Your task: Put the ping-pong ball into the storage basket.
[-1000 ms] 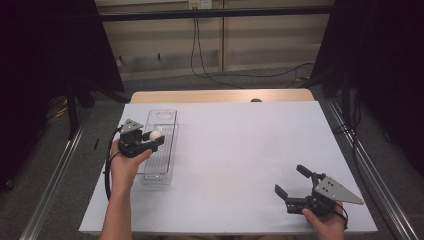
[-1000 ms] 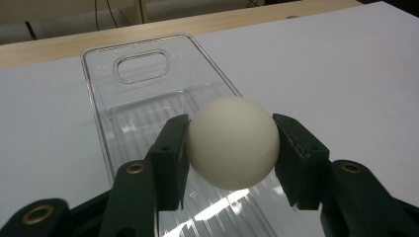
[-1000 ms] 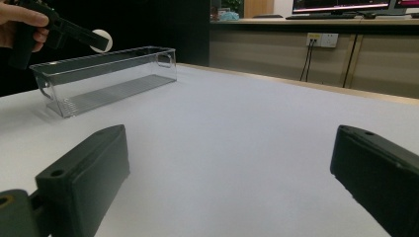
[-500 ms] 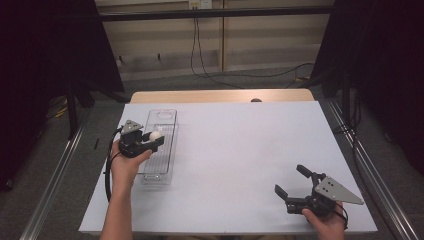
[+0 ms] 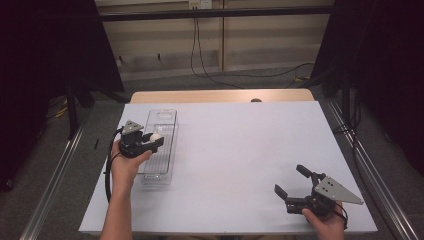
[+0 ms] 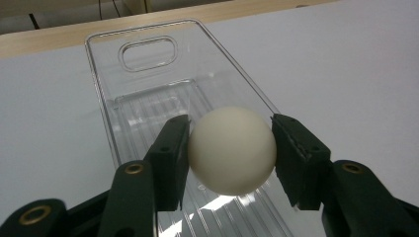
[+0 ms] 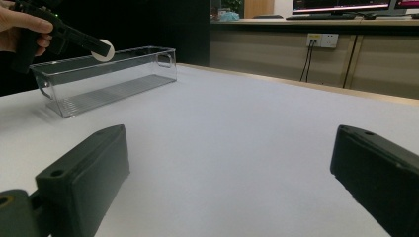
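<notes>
Left gripper view has the left gripper (image 6: 231, 148) at the bottom of the frame, its two black jaws pinching a cream-white ball (image 6: 232, 149) at its widest part, one pad on each side. Just beyond and beneath the ball lies a clear plastic bin (image 6: 148, 74), long and narrow, with a ribbed floor and a handle cut-out at its far end near the top of the frame; the ball hangs above its open middle. From the high view, this gripper (image 5: 150, 142) sits at centre left over the bin (image 5: 160, 145), which rests on the white table (image 5: 240, 150). The right gripper (image 5: 294, 181) rests at the lower right, well apart, its jaws spread wide with nothing between them. As I judge it, the main risk is the release: the ball is smooth, round and light, so it may bounce on the hard ribbed floor and hop over the low wall, or roll off along the table.
</notes>
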{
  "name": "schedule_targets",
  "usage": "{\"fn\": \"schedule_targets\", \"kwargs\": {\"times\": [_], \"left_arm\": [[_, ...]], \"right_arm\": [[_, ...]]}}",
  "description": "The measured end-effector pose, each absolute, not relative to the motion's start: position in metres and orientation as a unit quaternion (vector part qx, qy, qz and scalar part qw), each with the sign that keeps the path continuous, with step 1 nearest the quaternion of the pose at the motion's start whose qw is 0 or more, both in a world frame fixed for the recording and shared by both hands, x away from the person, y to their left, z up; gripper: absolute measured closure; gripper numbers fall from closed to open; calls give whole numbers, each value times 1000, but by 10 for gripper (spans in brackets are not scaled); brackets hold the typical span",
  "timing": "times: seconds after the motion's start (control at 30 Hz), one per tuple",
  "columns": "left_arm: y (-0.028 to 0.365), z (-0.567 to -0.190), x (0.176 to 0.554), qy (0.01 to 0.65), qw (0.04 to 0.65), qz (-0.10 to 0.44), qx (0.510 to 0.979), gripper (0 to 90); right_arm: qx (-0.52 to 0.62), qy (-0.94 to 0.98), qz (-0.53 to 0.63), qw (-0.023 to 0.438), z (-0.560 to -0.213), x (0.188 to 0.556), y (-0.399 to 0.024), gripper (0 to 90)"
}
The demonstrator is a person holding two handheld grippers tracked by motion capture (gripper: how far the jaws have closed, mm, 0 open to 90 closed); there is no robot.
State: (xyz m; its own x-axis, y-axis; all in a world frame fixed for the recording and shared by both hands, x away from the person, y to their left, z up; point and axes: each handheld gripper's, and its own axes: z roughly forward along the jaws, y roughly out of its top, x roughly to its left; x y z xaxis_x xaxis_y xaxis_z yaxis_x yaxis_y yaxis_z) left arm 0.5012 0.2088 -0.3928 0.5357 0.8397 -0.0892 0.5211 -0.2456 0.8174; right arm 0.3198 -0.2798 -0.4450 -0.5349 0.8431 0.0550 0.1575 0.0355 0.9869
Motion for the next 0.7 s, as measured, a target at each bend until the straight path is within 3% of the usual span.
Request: {"fn": "schedule_targets", "kwargs": {"times": [0.7], "left_arm": [[211,-393,501,449,423,191,764,494]], "right_arm": [[383,656,580,293,-445,320,-279,13]]}}
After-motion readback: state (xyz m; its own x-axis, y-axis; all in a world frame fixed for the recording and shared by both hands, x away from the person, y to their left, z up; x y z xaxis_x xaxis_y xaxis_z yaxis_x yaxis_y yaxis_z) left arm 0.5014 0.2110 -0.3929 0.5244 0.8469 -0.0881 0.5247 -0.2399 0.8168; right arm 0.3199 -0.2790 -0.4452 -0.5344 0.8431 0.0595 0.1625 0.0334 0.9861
